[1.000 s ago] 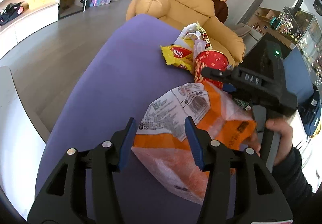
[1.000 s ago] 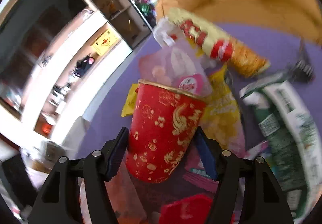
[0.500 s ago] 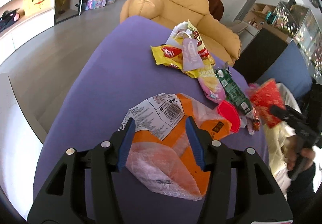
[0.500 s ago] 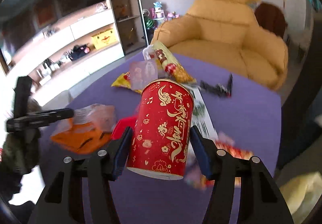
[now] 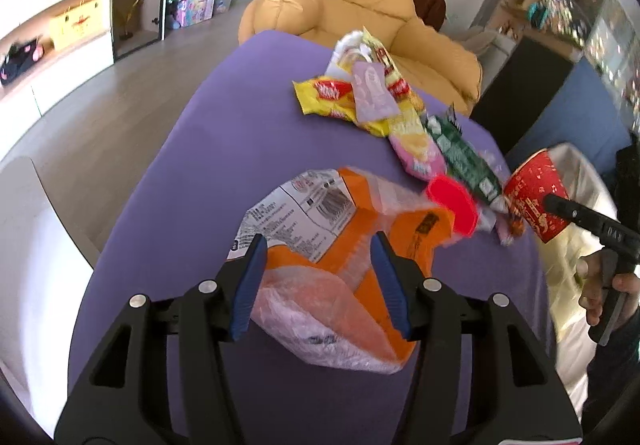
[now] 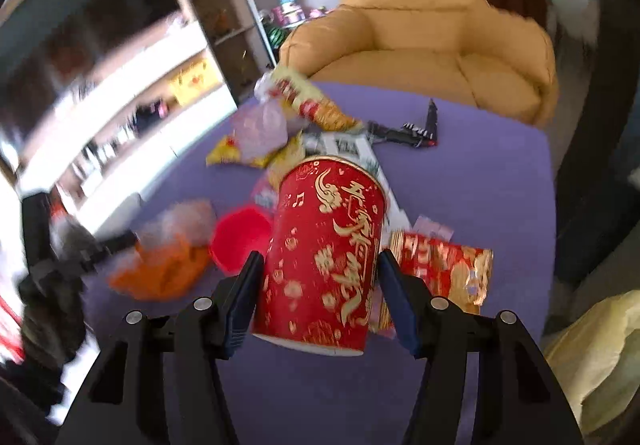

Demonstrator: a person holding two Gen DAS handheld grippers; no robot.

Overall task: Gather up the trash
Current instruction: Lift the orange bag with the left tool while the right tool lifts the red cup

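Note:
An orange and clear plastic bag (image 5: pixel 340 273) lies on the purple table (image 5: pixel 224 145). My left gripper (image 5: pixel 319 285) stands open over it, with one finger on each side of the bag. My right gripper (image 6: pixel 320 285) is shut on a red paper cup (image 6: pixel 328 245) with gold print and holds it tilted above the table. In the left wrist view the same cup (image 5: pixel 534 201) hangs at the table's right edge, beside a pale yellow trash bag (image 5: pixel 576 181). A hand (image 5: pixel 600 285) grips the right gripper's handle there.
Loose trash lies across the table: a yellow wrapper (image 5: pixel 324 95), a lilac pouch (image 5: pixel 374 93), a green packet (image 5: pixel 460 153), a red lid (image 5: pixel 452 205), a red-gold wrapper (image 6: pixel 444 265) and a black wrapper (image 6: pixel 412 131). A tan armchair (image 5: pixel 360 5) stands behind the table.
My right gripper lifted the red cup off the pile and carried it to the table's right edge, toward the trash bag. The left gripper drew back a little over the orange bag.

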